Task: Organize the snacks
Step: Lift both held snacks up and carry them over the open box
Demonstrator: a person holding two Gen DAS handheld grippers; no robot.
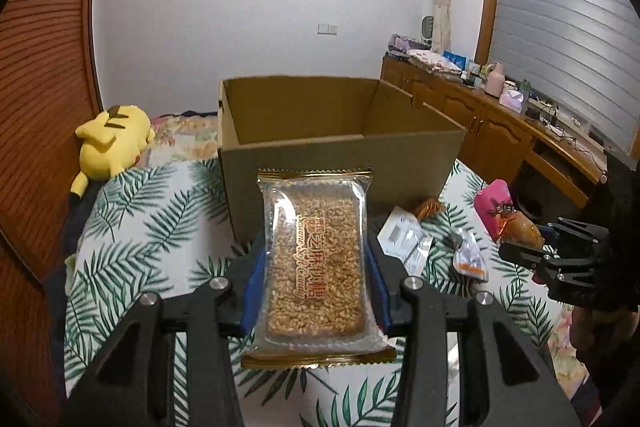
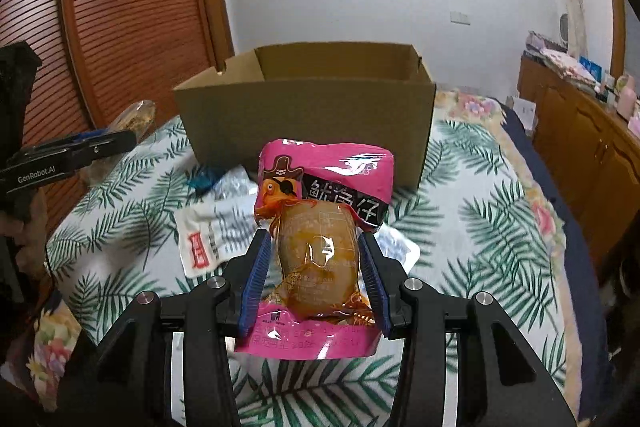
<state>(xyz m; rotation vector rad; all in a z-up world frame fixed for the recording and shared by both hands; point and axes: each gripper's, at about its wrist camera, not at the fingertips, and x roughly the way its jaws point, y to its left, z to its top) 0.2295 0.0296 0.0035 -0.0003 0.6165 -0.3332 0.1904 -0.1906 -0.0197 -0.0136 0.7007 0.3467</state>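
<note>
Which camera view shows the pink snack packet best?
The right wrist view: the pink snack packet fills its centre, clamped in the right gripper. The left wrist view shows it small, near the right edge.

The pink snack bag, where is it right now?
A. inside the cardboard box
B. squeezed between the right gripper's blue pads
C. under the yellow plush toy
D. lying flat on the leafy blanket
B: the pink snack bag sits clamped in the right gripper, short of the cardboard box.

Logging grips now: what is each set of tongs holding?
Left tongs: closed on the sesame candy bar.
Right tongs: closed on the pink squid snack pack.
</note>
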